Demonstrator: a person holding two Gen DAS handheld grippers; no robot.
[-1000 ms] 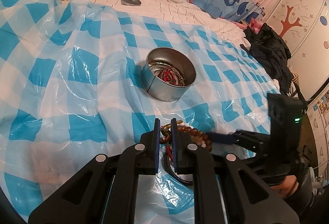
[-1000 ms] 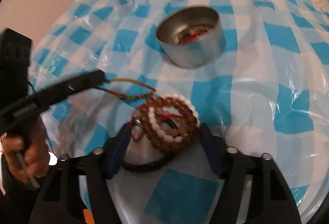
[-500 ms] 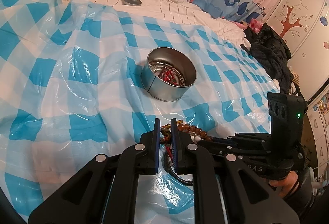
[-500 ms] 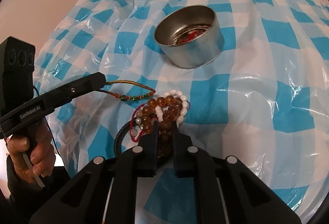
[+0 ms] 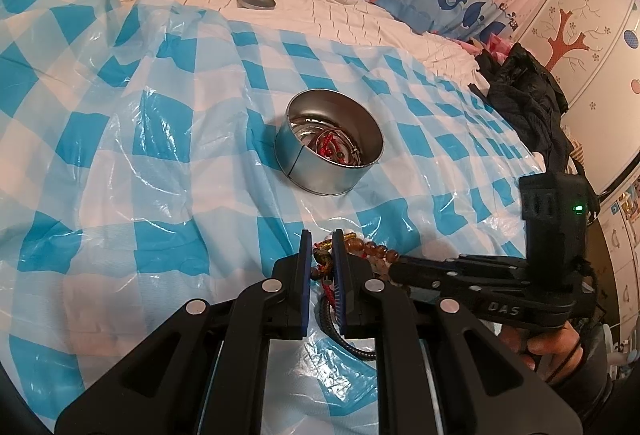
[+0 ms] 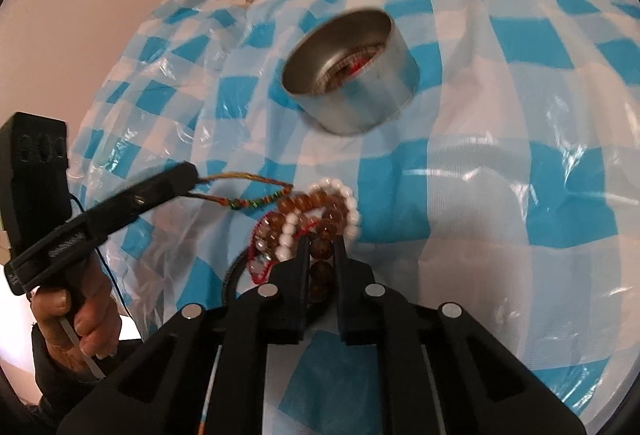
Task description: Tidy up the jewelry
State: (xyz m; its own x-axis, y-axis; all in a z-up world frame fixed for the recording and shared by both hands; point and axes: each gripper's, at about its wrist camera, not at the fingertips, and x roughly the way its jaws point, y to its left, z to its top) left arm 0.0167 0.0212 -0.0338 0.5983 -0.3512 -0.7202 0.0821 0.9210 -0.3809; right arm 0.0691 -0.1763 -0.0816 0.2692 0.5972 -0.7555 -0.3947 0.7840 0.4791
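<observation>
Lifted beads (image 6: 320, 213) a bit, right tool (image 6: 322, 247) clamped on; left tool (image 5: 322, 249) pinching cord (image 6: 256, 201). Could snag, drag the pile.

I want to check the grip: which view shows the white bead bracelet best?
The right wrist view: the white bead bracelet loops in plain sight over the brown beads pinched by the right hand-held gripper. In the left wrist view it is hidden behind the grippers.
</observation>
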